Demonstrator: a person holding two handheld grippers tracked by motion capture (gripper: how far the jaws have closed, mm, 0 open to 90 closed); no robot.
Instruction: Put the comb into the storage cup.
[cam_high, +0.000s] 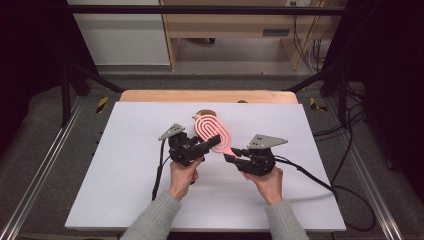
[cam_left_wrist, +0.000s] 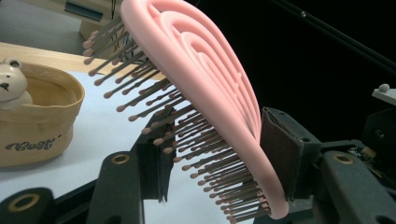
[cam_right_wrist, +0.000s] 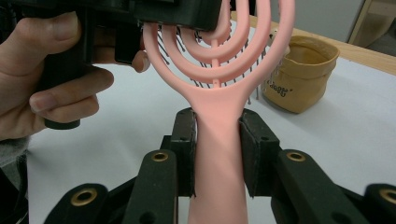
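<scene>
A pink hairbrush (cam_high: 212, 131) with an open looped head is held above the white mat between both grippers. My right gripper (cam_high: 231, 156) is shut on its handle (cam_right_wrist: 217, 140), with a pad pressed on each side. My left gripper (cam_high: 212, 141) clamps the brush head (cam_left_wrist: 201, 70): one pad lies against the pink back and the other jaw sits among the brown bristles (cam_left_wrist: 187, 140). In the right gripper view, the left gripper (cam_right_wrist: 140, 14) and the hand holding it are at the upper left, across the head.
A small tan fabric pouch (cam_left_wrist: 37, 126) (cam_right_wrist: 299, 79) with a bear figure (cam_left_wrist: 11, 84) stands on the white mat (cam_high: 150, 200) just behind the brush, near the wooden far edge (cam_high: 150, 95). Cables (cam_high: 310, 175) trail off to the right.
</scene>
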